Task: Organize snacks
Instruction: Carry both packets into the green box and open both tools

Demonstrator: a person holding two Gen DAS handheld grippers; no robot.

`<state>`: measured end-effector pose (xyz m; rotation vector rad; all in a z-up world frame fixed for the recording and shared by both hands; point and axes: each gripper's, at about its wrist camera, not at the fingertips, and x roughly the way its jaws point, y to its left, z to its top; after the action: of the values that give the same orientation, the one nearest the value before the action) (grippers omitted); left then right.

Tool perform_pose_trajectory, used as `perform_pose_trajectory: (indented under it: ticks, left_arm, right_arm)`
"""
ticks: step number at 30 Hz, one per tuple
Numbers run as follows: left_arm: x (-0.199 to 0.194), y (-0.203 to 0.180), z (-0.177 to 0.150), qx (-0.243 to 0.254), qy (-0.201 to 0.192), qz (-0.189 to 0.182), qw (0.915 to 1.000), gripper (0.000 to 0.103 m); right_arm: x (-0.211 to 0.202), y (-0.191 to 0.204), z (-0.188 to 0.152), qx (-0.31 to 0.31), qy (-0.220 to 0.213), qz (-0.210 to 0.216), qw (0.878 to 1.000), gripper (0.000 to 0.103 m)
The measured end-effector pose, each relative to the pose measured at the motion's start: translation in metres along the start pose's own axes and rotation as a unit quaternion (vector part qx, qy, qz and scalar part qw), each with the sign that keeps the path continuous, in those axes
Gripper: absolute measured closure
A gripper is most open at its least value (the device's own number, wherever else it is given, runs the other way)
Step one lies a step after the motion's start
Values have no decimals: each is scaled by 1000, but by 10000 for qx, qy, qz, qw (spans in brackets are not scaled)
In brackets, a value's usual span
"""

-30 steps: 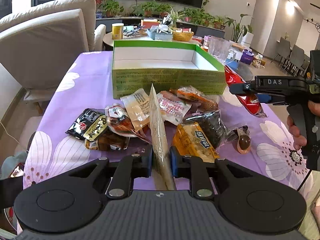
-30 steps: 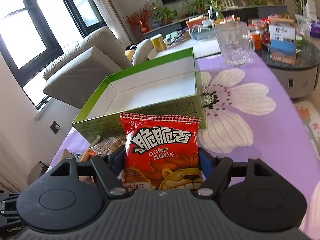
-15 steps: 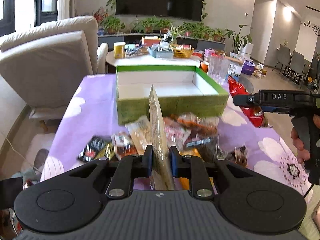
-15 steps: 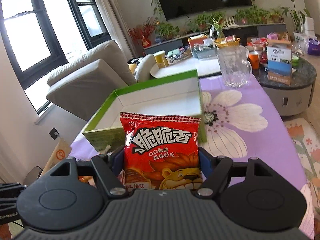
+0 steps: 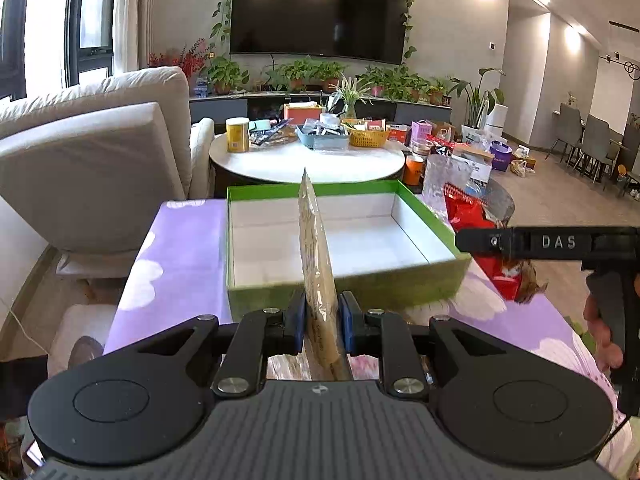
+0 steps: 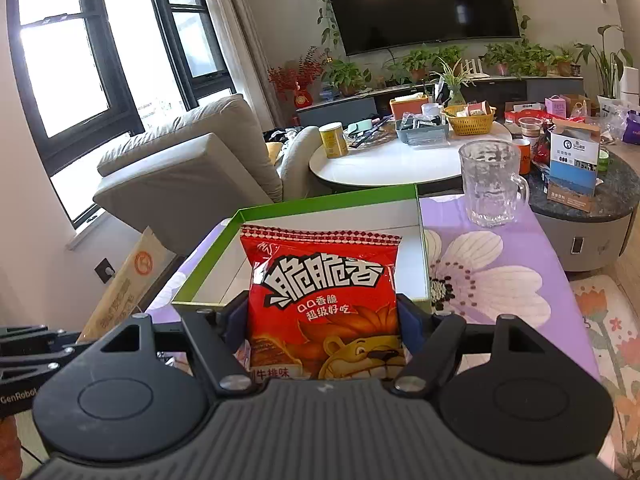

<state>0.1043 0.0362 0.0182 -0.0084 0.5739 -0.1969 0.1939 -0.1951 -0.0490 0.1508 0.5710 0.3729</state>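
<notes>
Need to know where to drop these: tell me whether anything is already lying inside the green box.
No. In the left wrist view the green box shows only a bare white floor and walls, with no snack inside.

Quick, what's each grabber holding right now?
Left gripper: closed on the tan packet.
Right gripper: closed on the red snack bag.
</notes>
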Motion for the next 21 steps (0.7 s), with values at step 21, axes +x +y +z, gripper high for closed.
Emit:
perform_pose_trajectory:
  ticks: [21]
  left_arm:
    - [91,30,64,-228,10,362,9991,86]
  right_arm:
    - [56,-5,46,35,-112,-235,9997,43]
